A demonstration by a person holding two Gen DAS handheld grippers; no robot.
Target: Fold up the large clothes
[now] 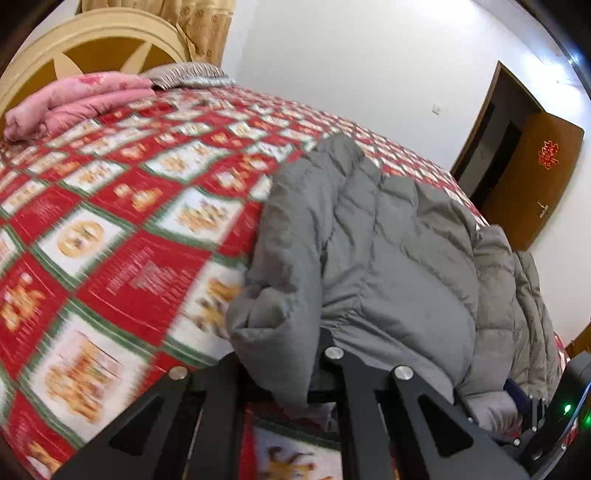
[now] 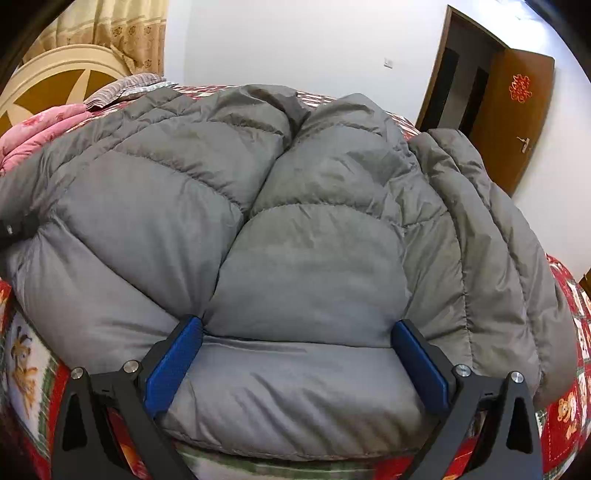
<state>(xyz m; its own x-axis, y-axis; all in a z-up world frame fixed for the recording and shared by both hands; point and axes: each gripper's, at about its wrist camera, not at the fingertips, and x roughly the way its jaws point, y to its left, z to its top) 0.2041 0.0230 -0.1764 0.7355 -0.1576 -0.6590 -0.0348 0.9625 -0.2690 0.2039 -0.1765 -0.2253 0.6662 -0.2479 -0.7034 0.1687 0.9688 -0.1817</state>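
So the grey puffer jacket [image 2: 295, 229] is sprawled across the near edge of the bed [image 1: 110, 229]; my left gripper [image 1: 291, 373] is clenched tight on a fold of it; my right gripper [image 2: 295, 354] is spread wide, blue pads [image 2: 173, 365] straddling its puffy hem, not squeezing.

Ahead of the tool lay a bed [image 1: 110, 229] spread with a red, white and green checked cover. Farther off to the left rose a cream and brown headboard [image 1: 92, 44], with patterned beige curtains [image 1: 207, 26] behind. White walls [image 1: 351, 74] enclosed the room; far right, a brown door [image 1: 532, 181] stood open.
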